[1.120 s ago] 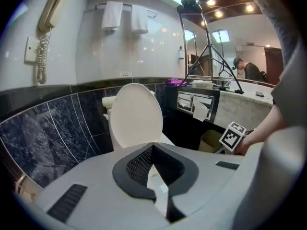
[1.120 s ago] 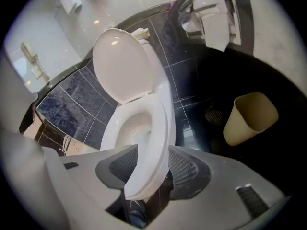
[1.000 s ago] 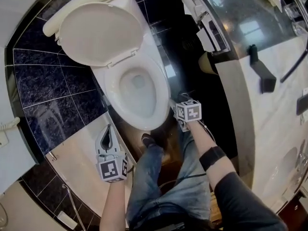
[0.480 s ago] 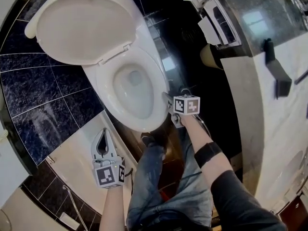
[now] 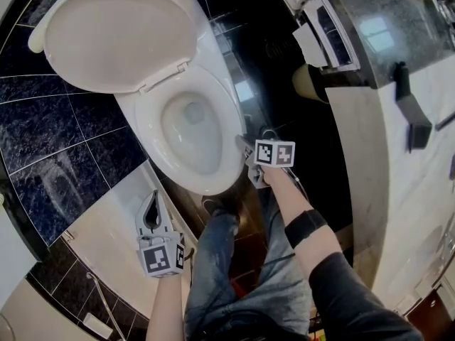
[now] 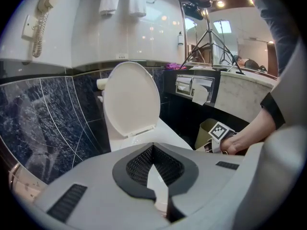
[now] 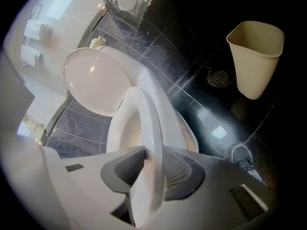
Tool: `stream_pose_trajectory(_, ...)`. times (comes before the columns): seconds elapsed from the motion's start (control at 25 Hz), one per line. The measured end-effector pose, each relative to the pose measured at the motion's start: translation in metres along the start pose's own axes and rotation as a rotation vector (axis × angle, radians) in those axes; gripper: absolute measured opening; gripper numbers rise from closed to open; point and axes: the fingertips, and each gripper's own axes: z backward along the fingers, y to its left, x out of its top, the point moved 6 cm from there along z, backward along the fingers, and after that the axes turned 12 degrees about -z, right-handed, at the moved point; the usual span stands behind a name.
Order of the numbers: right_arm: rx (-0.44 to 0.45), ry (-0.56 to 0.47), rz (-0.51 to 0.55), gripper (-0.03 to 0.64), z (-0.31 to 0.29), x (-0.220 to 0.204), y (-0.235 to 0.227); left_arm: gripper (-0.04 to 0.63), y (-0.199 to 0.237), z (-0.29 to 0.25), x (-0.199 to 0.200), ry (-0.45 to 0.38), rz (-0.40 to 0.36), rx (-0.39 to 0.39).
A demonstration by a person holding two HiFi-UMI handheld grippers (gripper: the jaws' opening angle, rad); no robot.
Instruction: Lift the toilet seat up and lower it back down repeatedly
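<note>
At the far left, the left hand-held gripper (image 5: 153, 199) is hovering over a pale ledge (image 5: 106, 247) beside the toilet. Its jaws are resting narrow, tips together, with nothing between them. Just right of it and further back, the toilet lid (image 5: 117, 34) is standing raised against the cistern, above dark blue marbled tiles (image 5: 57, 148). The toilet seat (image 7: 146, 123) is lying over the bowl in front of the lid. The right hand-held gripper (image 5: 242, 145) is reaching to the seat's right-hand edge. Its jaws have just been closing, and the pads are now pressing on the seat's rim from both sides. Further right, a beige bin (image 7: 254, 56) is standing on the glossy black floor (image 7: 192, 66), well apart from the toilet. A marble tabletop (image 5: 398, 176) is running along the right side.
</note>
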Motion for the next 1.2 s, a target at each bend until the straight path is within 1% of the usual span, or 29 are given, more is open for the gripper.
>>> stream_pose_trajectory(0.16, -0.006, 0.016, -0.006, 0.127, 0.001, 0.002, 0.002, 0.000, 0.001, -0.002, -0.001, -0.005, 0.005, -0.002)
stream_pose_trajectory(0.28, 0.007, 0.022, -0.031, 0.124, 0.007, 0.002, 0.009, 0.000, 0.002, -0.001, 0.002, -0.001, 0.003, -0.005)
stream_pose_trajectory(0.4, 0.016, 0.027, -0.034, 0.120, 0.019, 0.003, 0.020, 0.000, 0.002, 0.002, 0.005, -0.006, -0.003, -0.008)
stream_pose_trajectory(0.52, 0.018, 0.041, -0.036, 0.118, 0.032, 0.005, 0.036, 0.000, 0.001, 0.012, 0.012, 0.000, -0.002, -0.016)
stream_pose_trajectory(0.68, 0.019, 0.066, -0.038, 0.118, 0.053, 0.012, 0.065, 0.000, -0.005, 0.033, 0.029, 0.018, 0.019, -0.027)
stream_pose_trajectory(0.84, 0.011, 0.086, -0.036, 0.123, 0.074, 0.026, 0.098, 0.000, -0.014, 0.058, 0.038, 0.065, 0.041, -0.050)
stream_pose_trajectory(0.92, 0.016, 0.096, -0.041, 0.124, 0.082, 0.036, 0.116, 0.000, -0.023, 0.072, 0.031, 0.107, 0.066, -0.051)
stream_pose_trajectory(1.0, 0.020, 0.099, -0.038, 0.125, 0.089, 0.046, 0.133, 0.000, -0.033, 0.081, 0.018, 0.157, 0.107, -0.058)
stream_pose_trajectory(1.08, 0.021, 0.092, -0.030, 0.126, 0.094, 0.055, 0.148, 0.000, -0.041, 0.081, 0.002, 0.194, 0.137, -0.085)
stream_pose_trajectory(1.2, 0.021, 0.088, -0.042, 0.129, 0.097, 0.063, 0.164, 0.000, -0.048, 0.070, -0.009, 0.230, 0.213, -0.098)
